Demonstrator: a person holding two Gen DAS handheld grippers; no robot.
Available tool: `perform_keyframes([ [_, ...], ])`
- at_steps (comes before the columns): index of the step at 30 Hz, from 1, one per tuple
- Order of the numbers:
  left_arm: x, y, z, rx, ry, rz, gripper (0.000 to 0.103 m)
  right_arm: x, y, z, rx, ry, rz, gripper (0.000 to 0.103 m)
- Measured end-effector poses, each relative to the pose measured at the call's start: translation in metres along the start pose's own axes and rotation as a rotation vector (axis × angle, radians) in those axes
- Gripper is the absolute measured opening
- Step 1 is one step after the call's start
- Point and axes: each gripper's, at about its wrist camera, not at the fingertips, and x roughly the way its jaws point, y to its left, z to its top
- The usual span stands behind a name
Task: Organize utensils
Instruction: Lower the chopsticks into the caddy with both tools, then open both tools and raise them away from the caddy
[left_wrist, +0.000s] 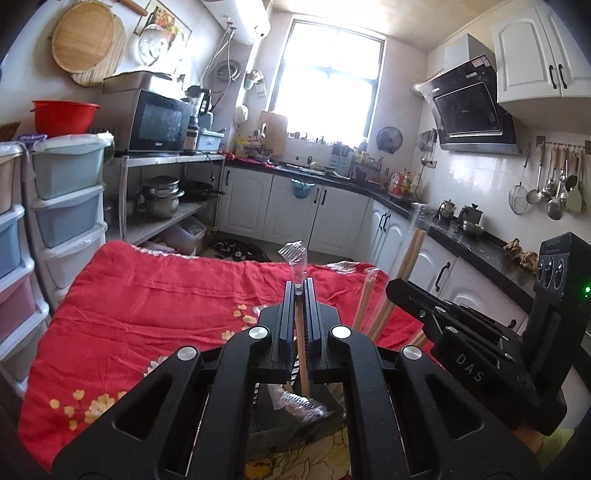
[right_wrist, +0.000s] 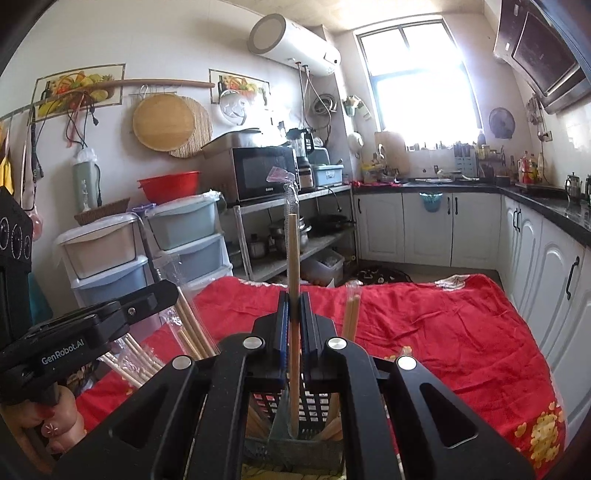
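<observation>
My left gripper (left_wrist: 300, 291) is shut on a wooden chopstick in a clear plastic wrapper (left_wrist: 295, 258); the wrapper's crumpled end sticks up past the fingertips. My right gripper (right_wrist: 294, 295) is shut on another wrapped wooden chopstick (right_wrist: 293, 251), held upright, its lower end down in a dark slotted utensil holder (right_wrist: 306, 410) under the jaws. More wrapped chopsticks (right_wrist: 192, 328) stand in the holder at the left and one pair (right_wrist: 352, 310) at the right. The right gripper's body (left_wrist: 480, 350) shows in the left wrist view, beside leaning chopsticks (left_wrist: 402, 280).
A red floral cloth (left_wrist: 155, 295) covers the table under both grippers. Stacked plastic drawers (left_wrist: 66, 199) stand at the left, a metal shelf with a microwave (left_wrist: 159, 122) and pots behind. White cabinets and a dark counter (left_wrist: 469, 243) run along the right.
</observation>
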Motion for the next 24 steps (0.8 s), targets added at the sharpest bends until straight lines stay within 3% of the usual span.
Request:
perform_keyframes([
  [3,-0.001,0.003,-0.003,-0.010,0.013,0.006,0.002,-0.001,-0.004,-0.002,0.015,0.019,0.000,0.010],
  [6,-0.003,0.004,-0.005,-0.013,0.020,0.010,0.003,-0.007,-0.008,-0.004,0.030,0.014,0.003,0.030],
  [17,-0.020,0.003,0.000,-0.018,0.001,0.004,0.029,-0.037,-0.005,0.000,0.002,-0.012,0.001,0.037],
  [24,-0.039,0.002,0.007,-0.026,-0.025,0.000,0.055,-0.056,0.000,0.004,-0.024,-0.018,0.002,0.047],
])
